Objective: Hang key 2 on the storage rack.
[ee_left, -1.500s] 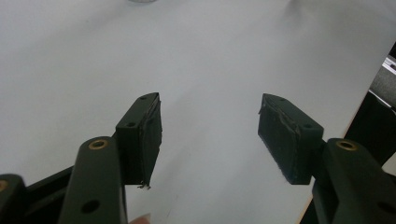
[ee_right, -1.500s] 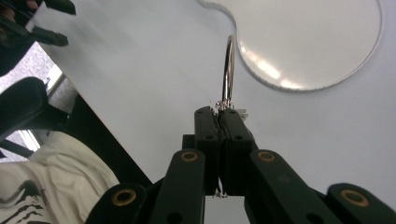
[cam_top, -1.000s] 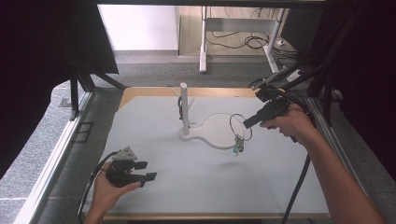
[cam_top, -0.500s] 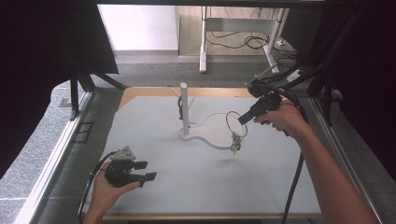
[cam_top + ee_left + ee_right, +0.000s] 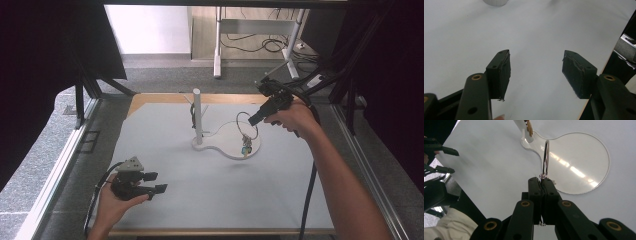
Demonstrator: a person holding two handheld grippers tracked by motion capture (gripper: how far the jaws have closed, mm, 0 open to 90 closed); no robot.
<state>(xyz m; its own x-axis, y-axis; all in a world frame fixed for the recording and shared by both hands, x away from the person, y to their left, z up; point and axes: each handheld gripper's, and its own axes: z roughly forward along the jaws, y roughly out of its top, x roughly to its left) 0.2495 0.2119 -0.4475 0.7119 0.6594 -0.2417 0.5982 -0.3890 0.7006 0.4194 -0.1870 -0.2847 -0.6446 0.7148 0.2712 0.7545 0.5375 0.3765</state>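
A white stand has an upright post (image 5: 198, 115) and a round clear base plate (image 5: 227, 143) on the grey mat. My right gripper (image 5: 252, 120) is shut on a metal key ring (image 5: 246, 125), held above the plate. Keys (image 5: 246, 148) dangle from the ring just over the plate. In the right gripper view the ring (image 5: 546, 157) sticks up from the closed right gripper (image 5: 541, 181), with the plate (image 5: 584, 150) beyond it. A small dark item (image 5: 192, 112) hangs on the post. My left gripper (image 5: 158, 182) rests open at the front left, with nothing between its pads (image 5: 501, 67).
The grey mat (image 5: 215, 190) covers a wooden board edged by metal rails (image 5: 70, 150). A black cable (image 5: 307, 200) trails from the right gripper along the forearm. Table legs and cables stand on the floor beyond the far edge.
The right gripper has moved a little left and up with the key ring, carrying the keys towards the post. The left gripper has stayed put.
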